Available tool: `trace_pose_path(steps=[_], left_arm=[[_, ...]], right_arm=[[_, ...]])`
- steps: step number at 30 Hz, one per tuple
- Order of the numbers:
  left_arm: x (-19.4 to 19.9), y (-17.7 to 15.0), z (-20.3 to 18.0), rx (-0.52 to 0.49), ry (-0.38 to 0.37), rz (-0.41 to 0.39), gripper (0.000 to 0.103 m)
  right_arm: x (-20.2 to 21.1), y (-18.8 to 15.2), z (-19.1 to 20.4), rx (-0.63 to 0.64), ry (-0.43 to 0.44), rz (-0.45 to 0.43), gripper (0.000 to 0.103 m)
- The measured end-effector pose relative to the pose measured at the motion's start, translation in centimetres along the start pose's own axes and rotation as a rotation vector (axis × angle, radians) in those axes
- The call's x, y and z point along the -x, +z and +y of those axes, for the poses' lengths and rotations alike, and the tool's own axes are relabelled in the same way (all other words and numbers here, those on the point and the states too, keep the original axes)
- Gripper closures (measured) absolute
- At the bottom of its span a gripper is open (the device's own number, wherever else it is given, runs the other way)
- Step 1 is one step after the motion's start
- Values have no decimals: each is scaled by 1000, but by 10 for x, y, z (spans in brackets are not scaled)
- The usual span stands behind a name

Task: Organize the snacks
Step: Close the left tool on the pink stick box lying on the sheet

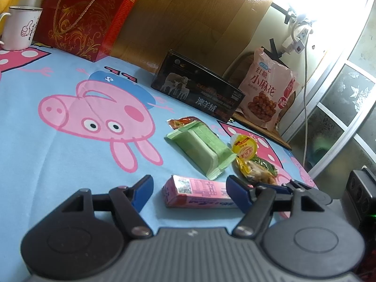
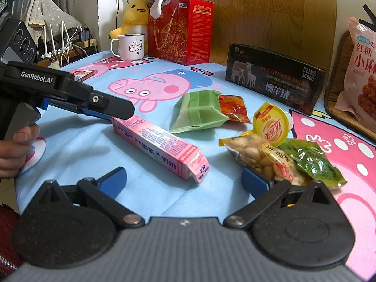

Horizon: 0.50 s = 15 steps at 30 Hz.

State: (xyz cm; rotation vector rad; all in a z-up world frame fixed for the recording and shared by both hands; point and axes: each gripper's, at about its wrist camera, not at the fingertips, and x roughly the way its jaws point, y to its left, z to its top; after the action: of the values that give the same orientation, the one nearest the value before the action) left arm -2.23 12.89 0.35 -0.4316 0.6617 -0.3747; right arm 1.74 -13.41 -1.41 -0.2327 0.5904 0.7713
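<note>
Jaws of the left gripper (image 1: 189,189) stand wide open around one end of the pink box (image 1: 197,193) — not yet closed on it. Right gripper (image 2: 184,181) also gapes, empty, the box's other end lying between its jaws, a peanut packet (image 2: 256,155) touching its right jaw.

snack box (image 2: 159,145) left of peanut packet (image 2: 256,157)

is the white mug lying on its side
No, the white mug stands upright on the tablecloth beside the red gift box, its open mouth facing up.
</note>
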Motion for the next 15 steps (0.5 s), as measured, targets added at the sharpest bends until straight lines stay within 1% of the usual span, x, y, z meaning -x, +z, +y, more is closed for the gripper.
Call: trace_pose_path(steps=[15], left_arm=[[-1,-1,-2,0,-7,3,29]], right_arm=[[0,0,0,0,0,0,0]])
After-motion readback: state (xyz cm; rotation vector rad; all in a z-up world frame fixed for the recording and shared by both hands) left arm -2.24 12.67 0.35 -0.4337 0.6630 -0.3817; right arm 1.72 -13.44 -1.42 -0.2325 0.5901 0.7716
